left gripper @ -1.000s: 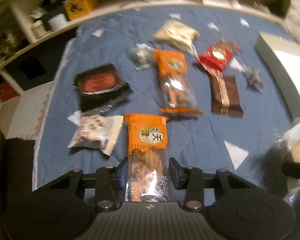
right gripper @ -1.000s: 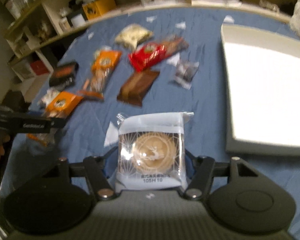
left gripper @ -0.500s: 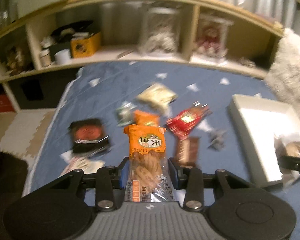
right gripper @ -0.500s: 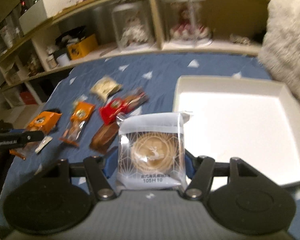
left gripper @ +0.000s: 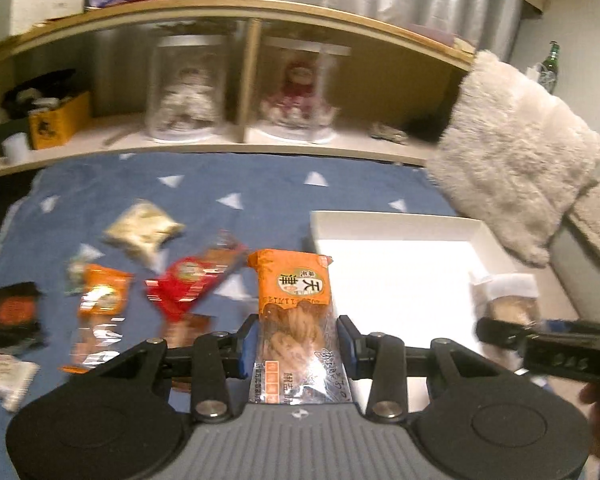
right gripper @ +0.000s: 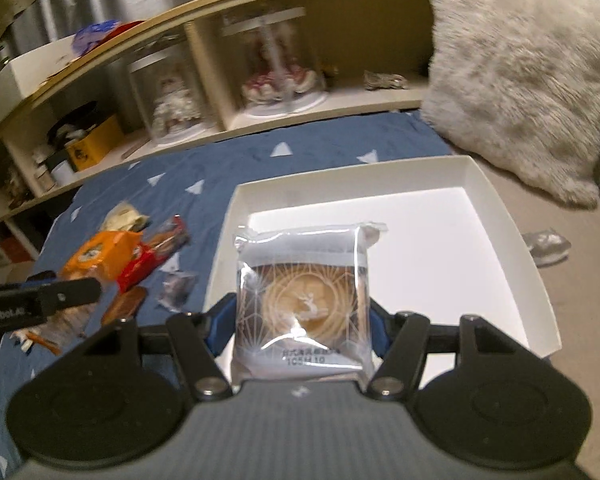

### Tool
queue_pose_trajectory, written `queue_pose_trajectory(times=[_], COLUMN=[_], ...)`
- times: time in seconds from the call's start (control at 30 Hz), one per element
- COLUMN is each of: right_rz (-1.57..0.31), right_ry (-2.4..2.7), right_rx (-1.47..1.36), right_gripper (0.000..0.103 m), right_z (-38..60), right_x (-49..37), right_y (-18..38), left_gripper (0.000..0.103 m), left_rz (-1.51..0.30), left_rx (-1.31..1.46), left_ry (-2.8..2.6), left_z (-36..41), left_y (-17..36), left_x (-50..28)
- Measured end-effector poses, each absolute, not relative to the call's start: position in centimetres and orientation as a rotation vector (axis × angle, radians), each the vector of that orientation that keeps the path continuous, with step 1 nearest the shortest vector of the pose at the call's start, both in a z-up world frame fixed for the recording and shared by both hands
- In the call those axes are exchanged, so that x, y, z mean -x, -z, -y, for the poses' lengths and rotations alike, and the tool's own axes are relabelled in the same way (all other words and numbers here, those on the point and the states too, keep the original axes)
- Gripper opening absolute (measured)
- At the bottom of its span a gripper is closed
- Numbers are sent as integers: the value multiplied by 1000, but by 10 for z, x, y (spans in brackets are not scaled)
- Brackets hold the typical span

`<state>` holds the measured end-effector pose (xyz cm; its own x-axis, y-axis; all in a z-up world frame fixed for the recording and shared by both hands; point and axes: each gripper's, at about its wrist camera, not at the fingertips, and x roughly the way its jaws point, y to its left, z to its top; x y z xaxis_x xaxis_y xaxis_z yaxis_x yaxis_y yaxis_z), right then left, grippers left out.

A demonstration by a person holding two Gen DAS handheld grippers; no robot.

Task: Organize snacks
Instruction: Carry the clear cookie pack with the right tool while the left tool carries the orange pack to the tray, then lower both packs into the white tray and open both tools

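Your left gripper (left gripper: pixel 296 344) clamps the orange twist-snack pack (left gripper: pixel 294 312); your right gripper (right gripper: pixel 300 320) clamps the silver cookie packet (right gripper: pixel 302 300), white tray (right gripper: pixel 496 216) at twelve o'clock.

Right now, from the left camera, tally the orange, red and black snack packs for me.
Orange: 2, the held orange pack in the left gripper and the loose orange pack on the blanket
Red: 1, the red pack
Black: 1, the black pack
Total: 4

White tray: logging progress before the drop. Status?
Left hand-held gripper shut on orange snack pack. Right hand-held gripper shut on silver pastry packet. White tray empty, unobstructed.
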<state>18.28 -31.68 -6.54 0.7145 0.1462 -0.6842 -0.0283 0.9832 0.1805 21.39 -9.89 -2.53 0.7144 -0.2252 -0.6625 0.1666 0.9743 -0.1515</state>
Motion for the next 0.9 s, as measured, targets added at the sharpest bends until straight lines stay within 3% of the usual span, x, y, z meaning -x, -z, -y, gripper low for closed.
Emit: queue_pose_trajectory(times=[0.3,0.67,0.77,0.83,0.9], right_rz=[-803,-874,-889,-899,-912], right_ry=[-42,-45,-54,-51,-45], right_rx=[-217,-215,-224,-230,-233], right_gripper=[70,69,70,70,70], right_z=[351,349,346,347,347], right_x=[-200,-235,-241,-243,-246], right_y=[85,115,119,124,127], left_gripper=[42,44,52,66,66], left_rz=[-832,-895,-895,-888,-882], left_rx=[212,276,253,246,223], left_ry=[268,202,223,233,245], left_z=[164,169,168,166,165], left_y=[63,99,96,92,88], left_x=[-241,-270,-271,-269,-267])
